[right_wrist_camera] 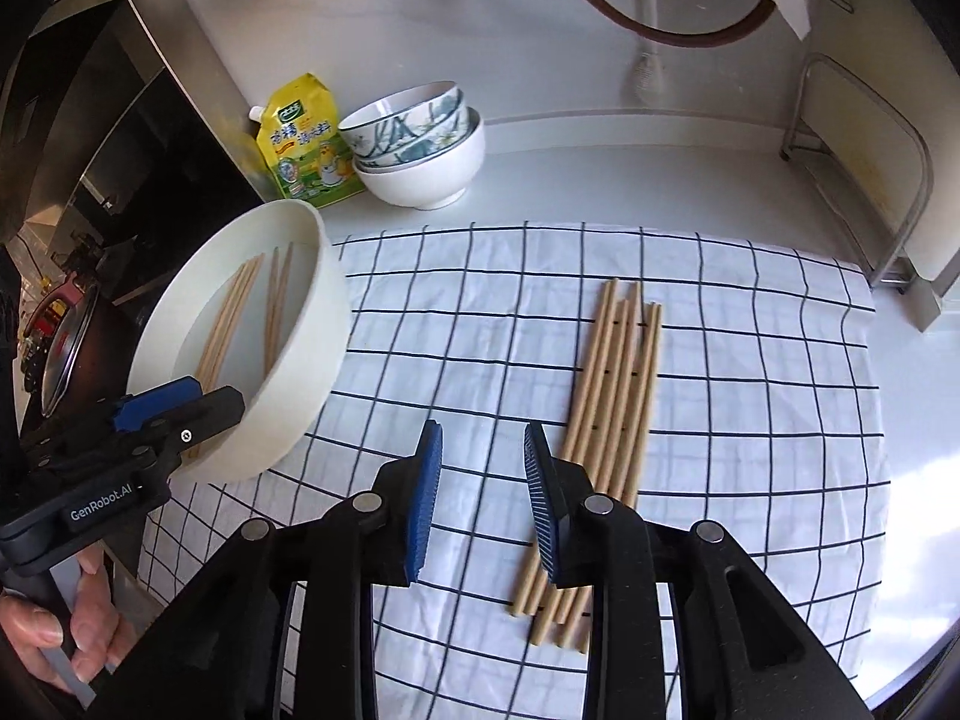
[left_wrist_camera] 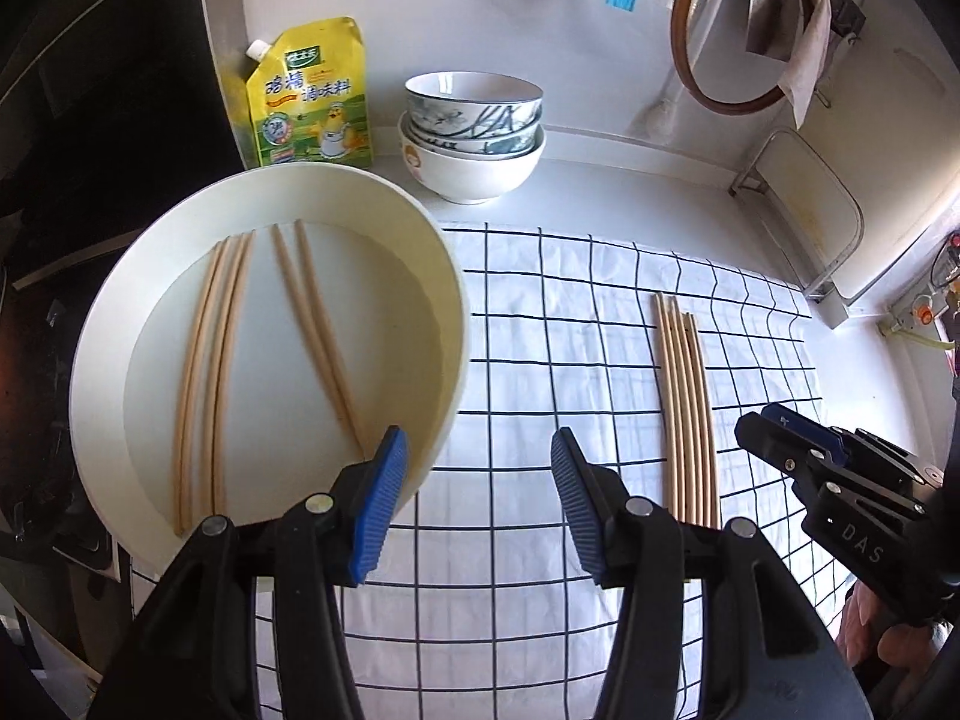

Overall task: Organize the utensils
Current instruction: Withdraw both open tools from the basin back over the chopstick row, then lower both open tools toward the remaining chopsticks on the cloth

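In the left wrist view, a white basin [left_wrist_camera: 264, 354] fills the left half of the frame, with two groups of chopsticks lying in it: a left set [left_wrist_camera: 210, 372] and a crossed pair [left_wrist_camera: 318, 330]. A yellow pouch [left_wrist_camera: 306, 96] is seen at upper left behind the basin, and stacked bowls [left_wrist_camera: 474, 132] stand beside it at upper centre. A checked cloth [left_wrist_camera: 540, 360] covers the counter from the centre to the right. The left gripper [left_wrist_camera: 474, 504] is held wide open at lower centre with nothing between its blue pads; its left finger overlaps the basin's near rim, just by the near end of the crossed pair. A bundle of chopsticks [left_wrist_camera: 687, 408] is laid on the cloth right of centre, and the right gripper [left_wrist_camera: 780, 426] is seen at the right edge, near that bundle. In the right wrist view, the left gripper [right_wrist_camera: 174, 402] is seen at the left, over the basin [right_wrist_camera: 312, 360]; the right gripper [right_wrist_camera: 483, 498] is open and empty at lower centre, with the bundle [right_wrist_camera: 618, 396] running just beside and partly under its right finger.
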Demonstrator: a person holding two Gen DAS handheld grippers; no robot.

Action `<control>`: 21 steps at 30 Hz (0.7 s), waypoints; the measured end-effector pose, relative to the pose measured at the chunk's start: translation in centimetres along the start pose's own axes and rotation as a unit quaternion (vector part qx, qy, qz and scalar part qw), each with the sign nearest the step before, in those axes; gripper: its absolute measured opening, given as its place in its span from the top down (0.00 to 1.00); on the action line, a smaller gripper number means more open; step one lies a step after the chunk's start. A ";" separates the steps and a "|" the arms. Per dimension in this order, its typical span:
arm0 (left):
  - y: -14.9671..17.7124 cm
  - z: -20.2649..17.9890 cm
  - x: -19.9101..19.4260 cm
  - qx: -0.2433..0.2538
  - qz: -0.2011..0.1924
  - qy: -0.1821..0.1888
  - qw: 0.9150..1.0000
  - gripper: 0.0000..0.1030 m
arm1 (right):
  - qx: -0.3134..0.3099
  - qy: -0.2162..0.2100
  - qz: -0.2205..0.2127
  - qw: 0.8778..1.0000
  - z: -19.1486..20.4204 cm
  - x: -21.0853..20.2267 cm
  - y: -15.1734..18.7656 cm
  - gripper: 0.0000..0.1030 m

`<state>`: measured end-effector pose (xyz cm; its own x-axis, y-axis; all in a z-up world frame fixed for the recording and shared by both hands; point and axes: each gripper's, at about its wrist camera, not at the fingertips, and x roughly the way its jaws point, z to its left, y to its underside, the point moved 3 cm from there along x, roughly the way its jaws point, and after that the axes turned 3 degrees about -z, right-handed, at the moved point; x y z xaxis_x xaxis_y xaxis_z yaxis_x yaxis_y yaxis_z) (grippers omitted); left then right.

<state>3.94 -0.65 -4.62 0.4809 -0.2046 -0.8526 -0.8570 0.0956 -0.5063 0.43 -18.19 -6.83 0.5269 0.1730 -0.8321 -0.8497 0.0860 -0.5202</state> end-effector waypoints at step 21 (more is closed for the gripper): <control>0.8 -8.0 4.4 0.051 0.039 0.002 0.998 0.50 | 0.059 0.009 0.018 0.998 -9.0 1.1 1.9 0.70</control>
<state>3.89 -9.24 -7.79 0.4117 -0.1967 -0.8898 -0.8686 0.2108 -0.4485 -0.49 -26.67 -10.46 0.4961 0.1605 -0.8533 -0.8633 0.1960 -0.4651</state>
